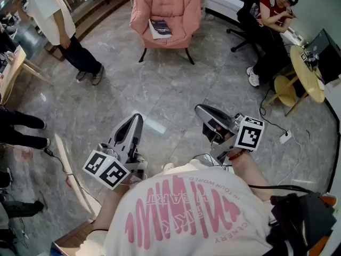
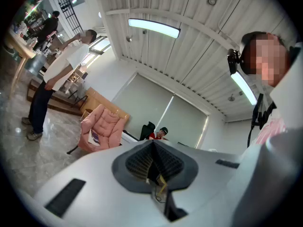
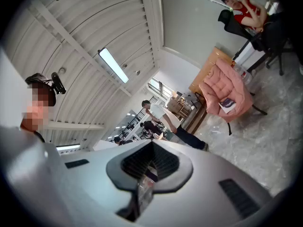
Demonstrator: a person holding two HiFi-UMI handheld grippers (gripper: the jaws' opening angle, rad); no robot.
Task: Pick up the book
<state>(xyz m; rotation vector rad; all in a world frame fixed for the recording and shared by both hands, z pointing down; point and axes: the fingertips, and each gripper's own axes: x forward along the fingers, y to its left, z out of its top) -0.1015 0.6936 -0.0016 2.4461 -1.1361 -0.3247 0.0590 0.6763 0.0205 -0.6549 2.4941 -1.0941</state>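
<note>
A book with a dark cover lies on the seat of a pink armchair across the grey marble floor, far from both grippers. My left gripper is held low at the left, shut and empty, pointing toward the chair. My right gripper is beside it at the right, also shut with nothing between its jaws. The left gripper view shows the armchair and book small beyond the closed left gripper. In the right gripper view the book rests on the armchair past the closed right gripper.
A person in a white shirt stands left of the chair. Another person in a red top sits at the right on a black office chair. A round yellow table, a stool and a floor power strip are on the right.
</note>
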